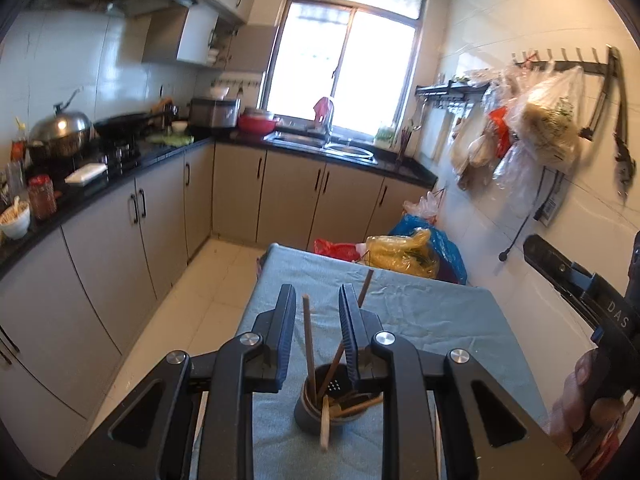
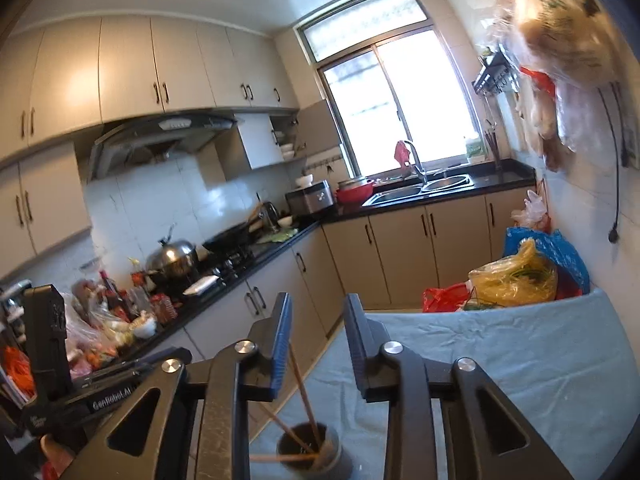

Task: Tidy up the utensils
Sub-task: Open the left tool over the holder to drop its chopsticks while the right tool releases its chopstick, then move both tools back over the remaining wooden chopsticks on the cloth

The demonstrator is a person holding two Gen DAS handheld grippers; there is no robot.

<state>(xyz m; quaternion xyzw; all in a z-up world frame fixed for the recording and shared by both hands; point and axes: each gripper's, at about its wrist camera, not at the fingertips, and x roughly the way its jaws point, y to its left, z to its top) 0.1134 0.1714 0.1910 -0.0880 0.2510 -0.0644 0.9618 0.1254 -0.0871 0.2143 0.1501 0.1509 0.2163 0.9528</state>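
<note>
A dark round utensil holder (image 1: 310,412) stands on the blue-grey cloth of the table (image 1: 432,312), with brown chopsticks (image 1: 308,340) and a pale wooden spoon (image 1: 325,426) leaning in it. My left gripper (image 1: 318,296) is open above the holder, a chopstick rising between its jaws without touching them. In the right wrist view the holder (image 2: 310,454) sits low, with chopsticks (image 2: 302,392) in it. My right gripper (image 2: 316,304) is open and empty above it. The other gripper's body (image 1: 580,292) shows at the right edge.
Kitchen counters (image 1: 132,168) with pots, jars and bowls run along the left and back, with a sink (image 1: 340,148) under the window. Filled plastic bags (image 1: 408,252) stand at the table's far end. More bags hang on the right wall (image 1: 536,128).
</note>
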